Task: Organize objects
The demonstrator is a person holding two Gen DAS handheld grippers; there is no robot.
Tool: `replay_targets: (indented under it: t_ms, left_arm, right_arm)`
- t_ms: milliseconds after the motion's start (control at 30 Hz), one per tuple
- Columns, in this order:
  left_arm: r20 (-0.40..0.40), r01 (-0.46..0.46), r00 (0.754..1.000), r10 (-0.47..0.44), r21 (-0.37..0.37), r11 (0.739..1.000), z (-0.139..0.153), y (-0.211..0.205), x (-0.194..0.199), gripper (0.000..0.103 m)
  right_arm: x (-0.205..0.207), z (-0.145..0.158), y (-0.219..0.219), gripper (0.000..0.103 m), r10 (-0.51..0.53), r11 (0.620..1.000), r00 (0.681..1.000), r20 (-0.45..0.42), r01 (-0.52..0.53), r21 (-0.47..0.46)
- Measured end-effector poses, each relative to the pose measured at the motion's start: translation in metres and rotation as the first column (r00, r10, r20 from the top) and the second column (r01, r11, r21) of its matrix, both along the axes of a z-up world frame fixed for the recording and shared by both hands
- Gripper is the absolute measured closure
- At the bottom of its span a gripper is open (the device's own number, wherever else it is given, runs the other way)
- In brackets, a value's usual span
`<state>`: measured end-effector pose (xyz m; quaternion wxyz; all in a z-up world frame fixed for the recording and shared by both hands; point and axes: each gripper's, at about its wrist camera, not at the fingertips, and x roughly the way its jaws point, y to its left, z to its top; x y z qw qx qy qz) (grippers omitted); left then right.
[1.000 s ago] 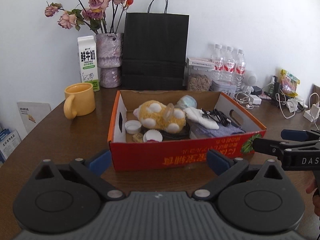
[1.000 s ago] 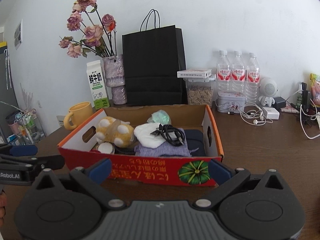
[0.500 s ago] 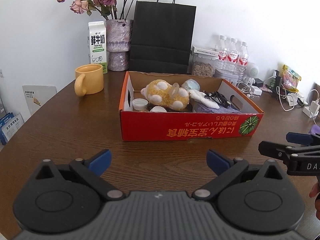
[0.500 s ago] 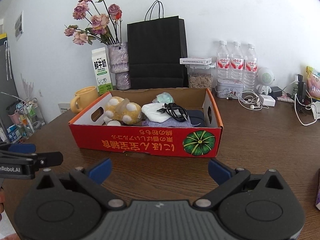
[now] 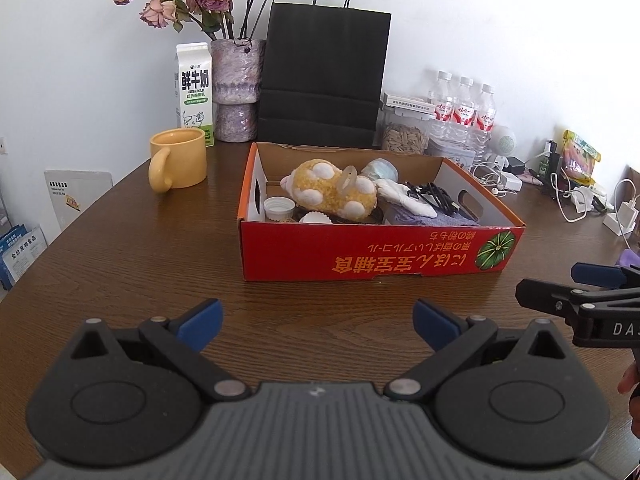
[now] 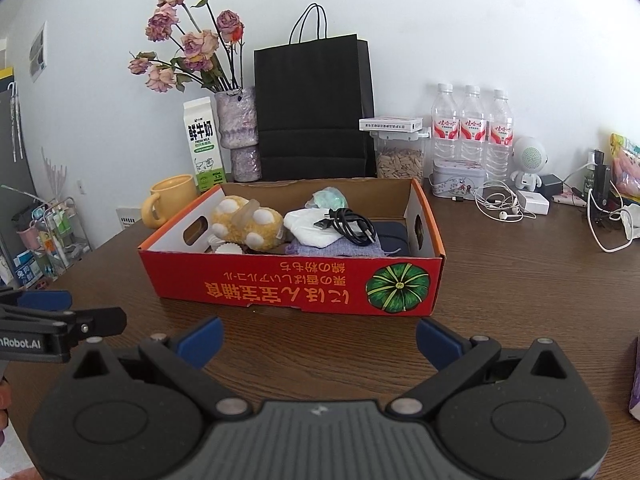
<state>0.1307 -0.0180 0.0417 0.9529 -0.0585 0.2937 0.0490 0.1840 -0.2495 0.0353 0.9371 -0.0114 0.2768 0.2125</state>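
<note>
Hovering above the worktop, the left tongs and right tongs are held apart and empty. Just beyond, a red box is seen, holding a plush toy, cable and cloths.

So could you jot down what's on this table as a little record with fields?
surface: brown wooden table
main item: red cardboard box, open top
in the box: yellow plush toy, black cable, white cloth
behind the box: black paper bag, milk carton, three water bottles
beside the box: yellow mug
left claw: open, empty
right claw: open, empty
</note>
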Motion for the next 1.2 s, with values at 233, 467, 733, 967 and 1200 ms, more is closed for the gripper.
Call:
replay_targets:
  t_ms: [233,467,733,967,1200]
  left_arm:
    - [0.000,0.000,1.000,0.000,-0.003,1.000,0.0001,0.0005,-0.0001,0.000]
    - [0.001,0.001,1.000,-0.001,-0.004,1.000,0.0002,0.0009,-0.0003,0.000]
    - [0.001,0.002,1.000,-0.002,-0.004,1.000,0.0006,0.0009,-0.0004,0.000]
    - [-0.005,-0.003,1.000,0.003,0.000,1.000,-0.0002,0.0013,-0.0005,0.000]
    - [-0.004,0.002,1.000,-0.002,-0.006,1.000,-0.0010,-0.0008,-0.0019,0.000]
  right_arm:
    - [0.0005,0.0004,0.0013,0.000,0.001,1.000,1.000,-0.001,-0.001,-0.003]
    - [0.0005,-0.0004,0.0028,0.000,0.003,1.000,1.000,-0.003,-0.003,-0.005]
    - [0.0004,-0.0013,0.0038,0.000,0.002,1.000,1.000,-0.003,-0.002,-0.006]
    - [0.0006,-0.0015,0.0037,0.000,0.002,1.000,1.000,-0.004,-0.002,-0.006]
    - [0.0003,-0.0018,0.0039,0.000,0.003,1.000,1.000,-0.004,-0.003,-0.006]
